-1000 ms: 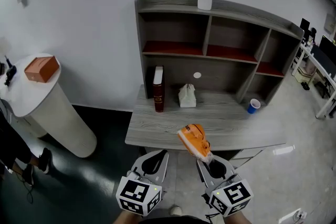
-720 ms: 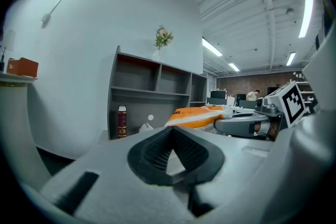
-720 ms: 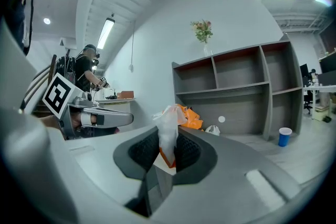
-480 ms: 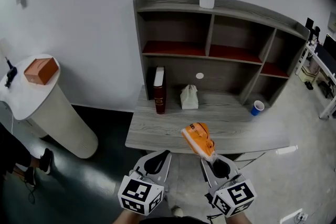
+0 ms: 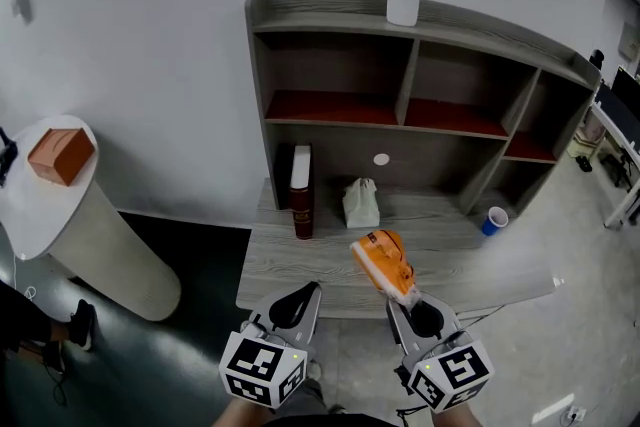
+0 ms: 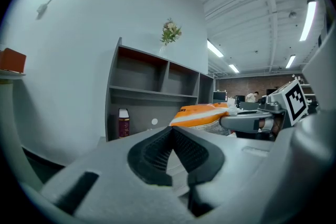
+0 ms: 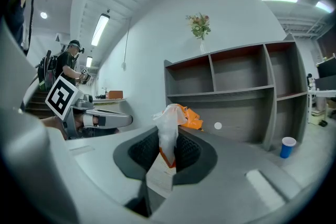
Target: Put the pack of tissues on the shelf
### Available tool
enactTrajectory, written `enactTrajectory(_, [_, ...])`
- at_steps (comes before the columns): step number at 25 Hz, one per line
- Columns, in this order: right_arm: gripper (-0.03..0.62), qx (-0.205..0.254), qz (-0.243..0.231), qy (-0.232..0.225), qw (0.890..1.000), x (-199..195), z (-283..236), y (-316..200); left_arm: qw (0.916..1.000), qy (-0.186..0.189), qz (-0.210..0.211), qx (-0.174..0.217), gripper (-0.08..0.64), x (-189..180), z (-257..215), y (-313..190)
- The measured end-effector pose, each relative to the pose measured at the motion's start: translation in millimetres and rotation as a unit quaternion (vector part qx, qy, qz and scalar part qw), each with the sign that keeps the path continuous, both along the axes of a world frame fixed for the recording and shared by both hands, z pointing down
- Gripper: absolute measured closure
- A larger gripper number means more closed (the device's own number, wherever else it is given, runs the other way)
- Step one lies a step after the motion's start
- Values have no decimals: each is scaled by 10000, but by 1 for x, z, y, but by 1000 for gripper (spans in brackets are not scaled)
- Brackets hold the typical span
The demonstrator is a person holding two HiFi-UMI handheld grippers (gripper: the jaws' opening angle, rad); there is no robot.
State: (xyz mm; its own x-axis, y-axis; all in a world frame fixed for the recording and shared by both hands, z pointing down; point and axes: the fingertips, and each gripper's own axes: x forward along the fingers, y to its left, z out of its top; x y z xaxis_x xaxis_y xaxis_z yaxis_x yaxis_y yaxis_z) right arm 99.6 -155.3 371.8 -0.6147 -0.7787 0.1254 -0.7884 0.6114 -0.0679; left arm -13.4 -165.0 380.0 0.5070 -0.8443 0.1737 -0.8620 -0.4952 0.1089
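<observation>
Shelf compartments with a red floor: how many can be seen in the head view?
3, all in the upper row: left compartment, middle compartment, right compartment. None appears hidden.

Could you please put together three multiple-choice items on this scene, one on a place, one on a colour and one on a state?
1. Where does the blue cup stand?
A. On the desk, by the shelf unit's right end.
B. On top of the shelf unit.
C. In an upper compartment.

2. What colour is the pack of tissues?
A. Green.
B. Orange.
C. Blue.

3. How is the right tool?
A. Open and empty.
B. Shut on the blue cup.
C. Shut on the pack of tissues.

Answers: 1 A, the cup sits on the desk surface at the right; 2 B, its wrapper is orange; 3 C, the jaws pinch the pack's end.
</observation>
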Motion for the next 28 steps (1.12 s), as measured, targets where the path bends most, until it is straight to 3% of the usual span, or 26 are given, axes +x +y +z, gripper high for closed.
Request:
enactTrajectory(10, [541, 11, 58, -9, 10000, -29, -12, -60, 10000, 13, 67, -2, 566, -30, -8, -63])
enactTrajectory(28, [541, 595, 371, 31, 9975, -73, -72, -155, 9980, -88, 573, 246, 566, -77, -33, -150])
